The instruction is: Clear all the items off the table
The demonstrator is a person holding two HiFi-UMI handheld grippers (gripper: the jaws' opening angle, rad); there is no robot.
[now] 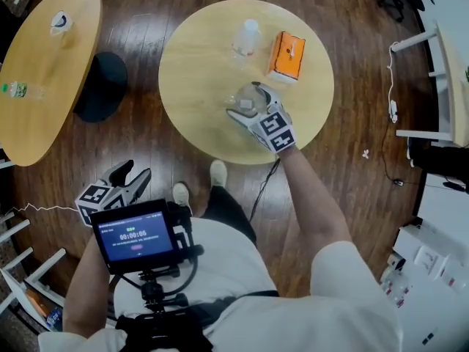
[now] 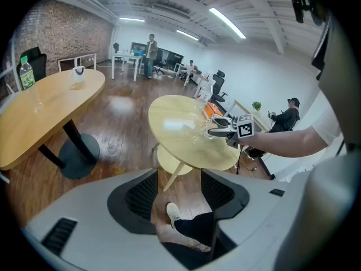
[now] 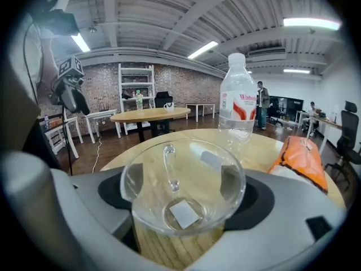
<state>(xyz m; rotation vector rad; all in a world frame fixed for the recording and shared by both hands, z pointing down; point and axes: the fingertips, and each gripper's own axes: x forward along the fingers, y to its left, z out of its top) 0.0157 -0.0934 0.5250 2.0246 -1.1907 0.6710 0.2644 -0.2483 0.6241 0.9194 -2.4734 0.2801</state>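
Note:
On the round wooden table (image 1: pixel 198 72) stand a clear glass cup (image 1: pixel 248 103) with a handle, a clear water bottle (image 1: pixel 247 37) and an orange tissue pack (image 1: pixel 286 56). My right gripper (image 1: pixel 245 101) reaches over the table's near side, its jaws on either side of the glass cup (image 3: pixel 183 188) with the pads against its walls. Behind the cup in the right gripper view are the bottle (image 3: pixel 237 109) and the orange pack (image 3: pixel 302 157). My left gripper (image 1: pixel 135 176) hangs low at the left, off the table, open with nothing between its jaws.
A second oval table (image 1: pixel 51 72) at the left carries a green-capped bottle (image 1: pixel 16 90) and a small cup (image 1: pixel 60 22); its dark base (image 1: pixel 102 86) sits on the wood floor. White furniture (image 1: pixel 440 86) lines the right side. My shoes (image 1: pixel 218 171) stand by the table's near edge.

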